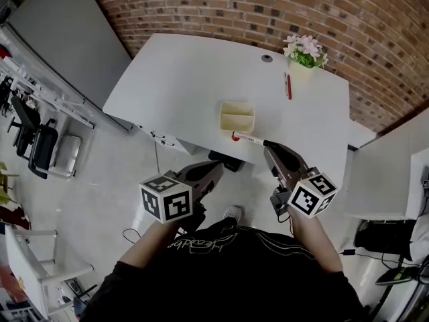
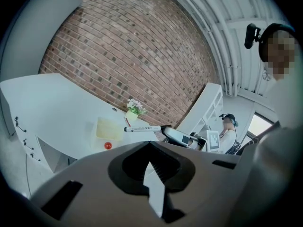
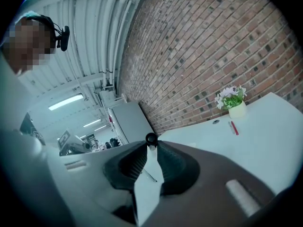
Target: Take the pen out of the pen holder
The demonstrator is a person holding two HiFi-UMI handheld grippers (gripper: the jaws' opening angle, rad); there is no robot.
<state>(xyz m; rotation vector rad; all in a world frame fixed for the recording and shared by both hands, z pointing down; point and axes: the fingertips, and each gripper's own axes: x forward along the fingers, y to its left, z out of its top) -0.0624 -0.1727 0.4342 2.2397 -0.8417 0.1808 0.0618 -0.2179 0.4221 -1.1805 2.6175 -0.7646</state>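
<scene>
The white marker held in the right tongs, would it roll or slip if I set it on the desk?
The white cylindrical marker looks round and smooth, so it would probably roll on the flat white desk. It seems stiff and light: the right tongs hold it level by one end without sag. That end grip may let it pivot.

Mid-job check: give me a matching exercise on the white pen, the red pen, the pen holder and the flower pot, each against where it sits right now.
Things:
1. white pen
2. red pen
3. pen holder
4. flower pot

Places:
A. lying flat on the table, beside the flower pot
B. at the table's far edge, by the brick wall
C. clamped in the right gripper, outside the holder
D. standing on the table near its front edge

Pairs: 1-C, 2-A, 3-D, 4-B
</scene>
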